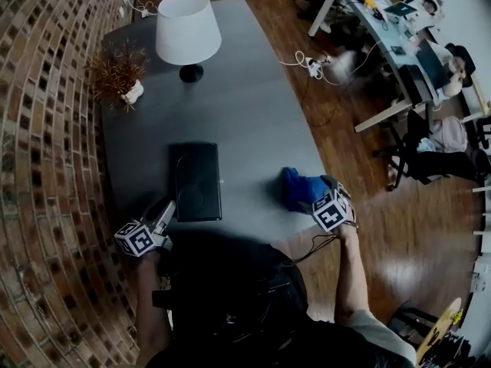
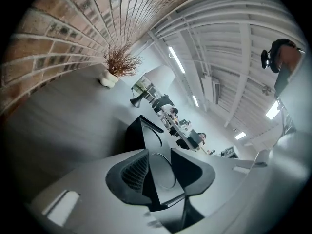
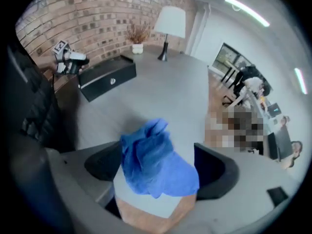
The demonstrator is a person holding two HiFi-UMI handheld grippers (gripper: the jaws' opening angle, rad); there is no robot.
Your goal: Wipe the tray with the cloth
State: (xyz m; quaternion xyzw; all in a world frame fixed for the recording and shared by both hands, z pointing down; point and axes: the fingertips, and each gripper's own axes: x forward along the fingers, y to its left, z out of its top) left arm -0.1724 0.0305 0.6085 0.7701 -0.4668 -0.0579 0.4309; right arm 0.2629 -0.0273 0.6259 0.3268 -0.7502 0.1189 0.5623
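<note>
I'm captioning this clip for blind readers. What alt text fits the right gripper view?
A crumpled blue cloth lies at the grey table's near edge, between the right gripper's wide-open jaws. Further back a black tray sits on the table with the left gripper at its end, a white lamp and a brick wall behind.

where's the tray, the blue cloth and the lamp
tray (image 1: pixel 196 182): head view, middle of its dark floor
blue cloth (image 3: pixel 155 161): right gripper view, centre of the bunched fabric
lamp (image 1: pixel 186 27): head view, middle of the white shade
</note>
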